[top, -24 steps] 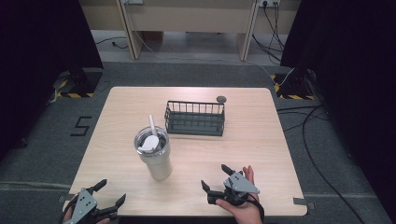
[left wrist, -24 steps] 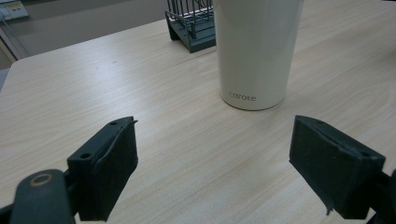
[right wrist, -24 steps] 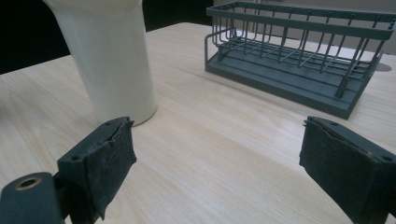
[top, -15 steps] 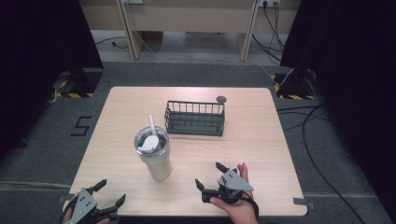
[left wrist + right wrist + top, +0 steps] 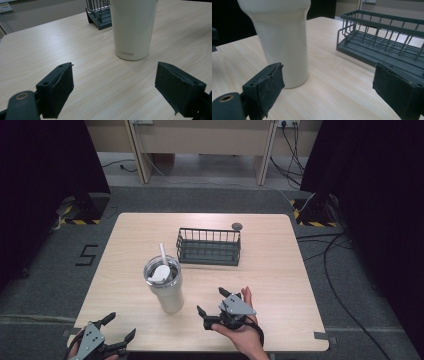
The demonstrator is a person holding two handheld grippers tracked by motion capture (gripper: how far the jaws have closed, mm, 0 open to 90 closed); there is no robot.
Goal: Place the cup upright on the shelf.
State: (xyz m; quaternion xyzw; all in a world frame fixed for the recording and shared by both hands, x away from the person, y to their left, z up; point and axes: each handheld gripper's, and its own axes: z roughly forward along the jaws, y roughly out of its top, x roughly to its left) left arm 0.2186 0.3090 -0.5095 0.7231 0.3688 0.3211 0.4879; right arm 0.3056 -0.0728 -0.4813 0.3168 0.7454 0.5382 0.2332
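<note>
Both the left claw (image 5: 112,334) and right claw (image 5: 211,302) gape wide and empty near the cream steel tumbler (image 5: 165,287) on the pale wooden surface (image 5: 280,285).

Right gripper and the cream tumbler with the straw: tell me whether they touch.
Apart. The high view shows bare wooden table between the open right gripper and the cream tumbler; the right gripper view shows its jaws spread, short of the tumbler's base.
</note>
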